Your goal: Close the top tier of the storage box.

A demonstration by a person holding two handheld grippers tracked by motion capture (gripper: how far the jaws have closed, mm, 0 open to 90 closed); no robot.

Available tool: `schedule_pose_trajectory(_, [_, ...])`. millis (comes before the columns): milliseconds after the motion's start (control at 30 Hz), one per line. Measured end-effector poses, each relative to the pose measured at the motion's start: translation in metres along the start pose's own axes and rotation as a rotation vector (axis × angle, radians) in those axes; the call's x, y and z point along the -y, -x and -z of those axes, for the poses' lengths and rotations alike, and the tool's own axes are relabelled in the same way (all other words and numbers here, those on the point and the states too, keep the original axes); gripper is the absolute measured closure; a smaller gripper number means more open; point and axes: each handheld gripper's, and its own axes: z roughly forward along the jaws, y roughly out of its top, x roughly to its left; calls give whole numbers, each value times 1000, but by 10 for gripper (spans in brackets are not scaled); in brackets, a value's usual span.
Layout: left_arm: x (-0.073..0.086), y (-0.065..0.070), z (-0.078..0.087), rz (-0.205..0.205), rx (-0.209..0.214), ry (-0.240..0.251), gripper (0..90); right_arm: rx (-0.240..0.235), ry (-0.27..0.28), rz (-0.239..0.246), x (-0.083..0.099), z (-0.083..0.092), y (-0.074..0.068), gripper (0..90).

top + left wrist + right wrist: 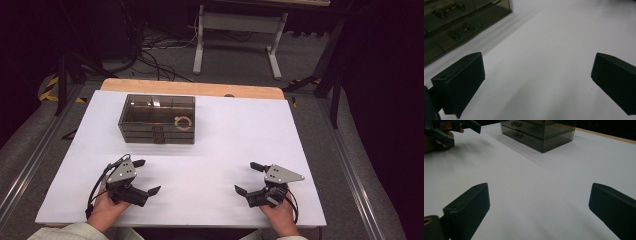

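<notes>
I rest my left gripper and right gripper wide and empty near me, facing the far smoked-plastic drawer box so either can reach it.

Light fell brightly on the white table; the room around it was dark. Beside the smoked drawer box, soft shadows spread, and close views were blurred.

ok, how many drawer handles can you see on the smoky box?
2, both on the box front: upper handle and lower handle, one above the other. More may be hidden.
</notes>
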Motion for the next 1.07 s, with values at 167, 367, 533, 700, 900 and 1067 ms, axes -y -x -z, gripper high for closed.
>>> schedule_pose_trajectory(167, [2, -3, 4, 31, 1, 42, 0, -6, 0, 0, 0, 0, 0, 40])
schedule_pose_trajectory(367, [0, -2, 2, 4, -15, 61, 0, -10, -5, 7, 0, -1, -1, 40])
schedule_pose_trajectory(533, [0, -3, 2, 2, -23, 60, 0, -12, -1, 5, 0, -1, 0, 40])
schedule_pose_trajectory(700, [0, -2, 2, 19, -17, 61, 0, -14, 0, 4, 0, -1, 0, 39])
schedule_pose_trajectory(900, [0, -3, 2, 7, -24, 56, 0, -20, 4, -3, 0, -1, 0, 38])
schedule_pose_trajectory(1067, [0, -4, 3, 7, -26, 57, 0, -21, 4, -4, 0, -1, 0, 38])
